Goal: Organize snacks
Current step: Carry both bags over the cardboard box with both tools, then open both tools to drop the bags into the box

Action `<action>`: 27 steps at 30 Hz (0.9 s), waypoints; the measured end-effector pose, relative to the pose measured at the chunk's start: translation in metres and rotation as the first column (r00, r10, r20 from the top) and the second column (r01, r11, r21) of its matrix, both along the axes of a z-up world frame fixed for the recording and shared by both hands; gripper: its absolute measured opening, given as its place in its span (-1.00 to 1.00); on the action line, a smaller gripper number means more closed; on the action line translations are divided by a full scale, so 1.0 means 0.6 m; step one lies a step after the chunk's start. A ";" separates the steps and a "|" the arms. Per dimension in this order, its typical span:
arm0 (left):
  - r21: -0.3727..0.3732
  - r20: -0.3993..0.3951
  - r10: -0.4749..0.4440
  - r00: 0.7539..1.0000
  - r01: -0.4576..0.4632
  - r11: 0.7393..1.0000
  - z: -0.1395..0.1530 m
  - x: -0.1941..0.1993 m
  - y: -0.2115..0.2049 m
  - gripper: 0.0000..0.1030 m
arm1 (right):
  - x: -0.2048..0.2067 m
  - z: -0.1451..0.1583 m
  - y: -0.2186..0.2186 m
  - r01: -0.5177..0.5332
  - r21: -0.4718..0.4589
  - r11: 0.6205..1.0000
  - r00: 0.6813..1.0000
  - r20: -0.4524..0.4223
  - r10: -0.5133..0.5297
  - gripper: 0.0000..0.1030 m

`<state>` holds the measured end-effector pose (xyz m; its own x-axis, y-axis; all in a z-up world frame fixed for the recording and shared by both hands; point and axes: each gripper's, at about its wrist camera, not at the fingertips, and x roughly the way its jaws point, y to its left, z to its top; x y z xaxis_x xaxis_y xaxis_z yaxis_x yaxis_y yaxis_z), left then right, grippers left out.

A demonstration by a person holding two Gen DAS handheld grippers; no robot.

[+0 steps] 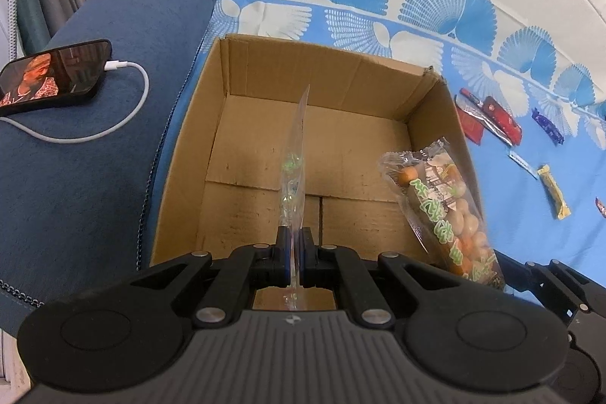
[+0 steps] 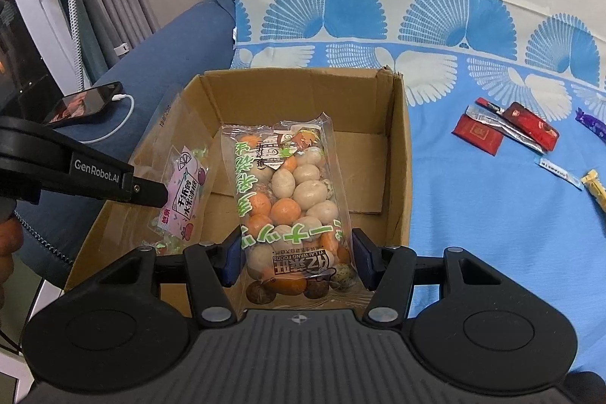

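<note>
Clear candy bag (image 1: 293, 154) clamped in left tool (image 1: 294, 258); right tool (image 2: 297, 258) seemingly grips nut bag (image 2: 291, 199).

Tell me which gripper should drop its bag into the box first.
Left. The left gripper already holds its clear candy bag over the middle of the cardboard box, while the right gripper holds the nut bag nearer the wall.

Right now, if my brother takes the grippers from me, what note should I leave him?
Left gripper: shut on the clear candy bag, held over the cardboard box.
Right gripper: closed around the bag of nuts, also over the box.
Done: both bags picked up and brought to the box.
Left: let both go into the box, then fetch the small snacks on the blue cloth: red packets, yellow bar, purple wrapper.
</note>
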<state>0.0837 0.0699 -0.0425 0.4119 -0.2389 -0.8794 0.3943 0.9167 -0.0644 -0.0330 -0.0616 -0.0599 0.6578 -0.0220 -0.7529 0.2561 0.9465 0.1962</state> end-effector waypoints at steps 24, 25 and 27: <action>0.027 0.122 -0.003 0.993 -0.001 1.000 0.020 -0.017 0.010 0.99 | 0.008 0.019 -0.016 0.010 -0.010 1.000 1.000 0.002 -0.010 0.66; 0.025 0.108 0.000 0.994 -0.003 1.000 0.021 -0.024 0.015 0.99 | 0.000 0.022 -0.014 0.007 0.001 1.000 1.000 -0.006 -0.007 0.66; 0.020 0.084 0.006 0.996 -0.007 1.000 0.023 -0.039 0.029 0.99 | -0.018 0.028 -0.006 0.005 0.010 1.000 1.000 -0.013 -0.005 0.68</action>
